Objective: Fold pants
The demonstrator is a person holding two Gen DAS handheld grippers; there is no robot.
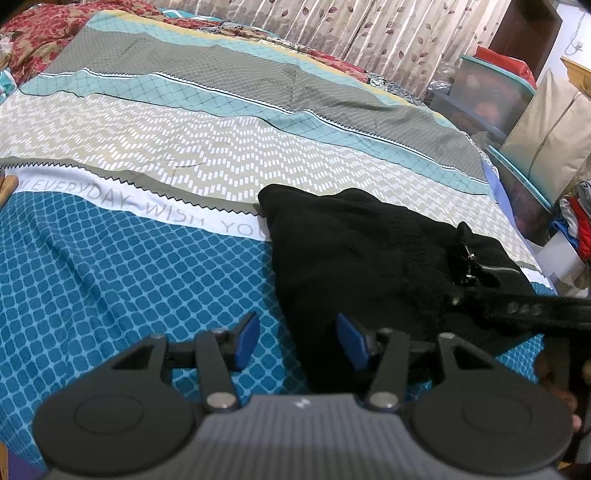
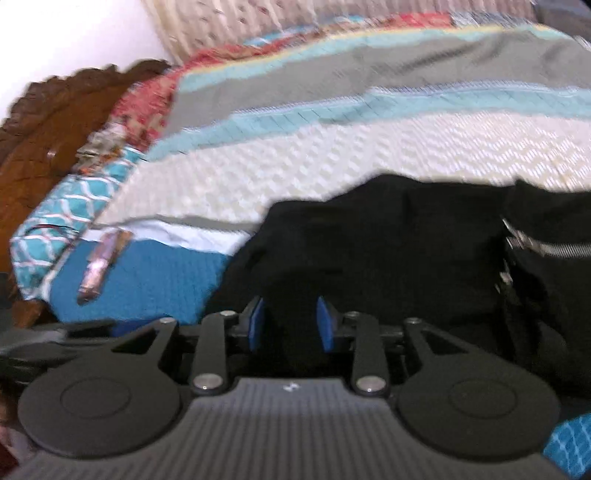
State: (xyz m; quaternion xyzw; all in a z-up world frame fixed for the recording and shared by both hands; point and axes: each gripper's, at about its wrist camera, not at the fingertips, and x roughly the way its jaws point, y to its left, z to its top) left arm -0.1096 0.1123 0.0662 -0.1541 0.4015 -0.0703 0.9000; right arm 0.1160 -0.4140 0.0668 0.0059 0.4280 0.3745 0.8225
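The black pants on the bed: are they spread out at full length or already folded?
Folded, at least partly: the black pants lie as a compact bunch on the bedsheet, no legs stretched out. How neatly, cannot tell.

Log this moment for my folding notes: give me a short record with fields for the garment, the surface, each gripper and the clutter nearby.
garment: black pants, bunched in a heap, zipper showing
surface: bed with a patterned bedspread in teal, beige and grey bands
left gripper: jaws apart, over the near edge of the pants, nothing pinched
right gripper: jaws apart above black cloth, grip unclear in the blurred view
nearby: curtain behind the bed, storage boxes at the side
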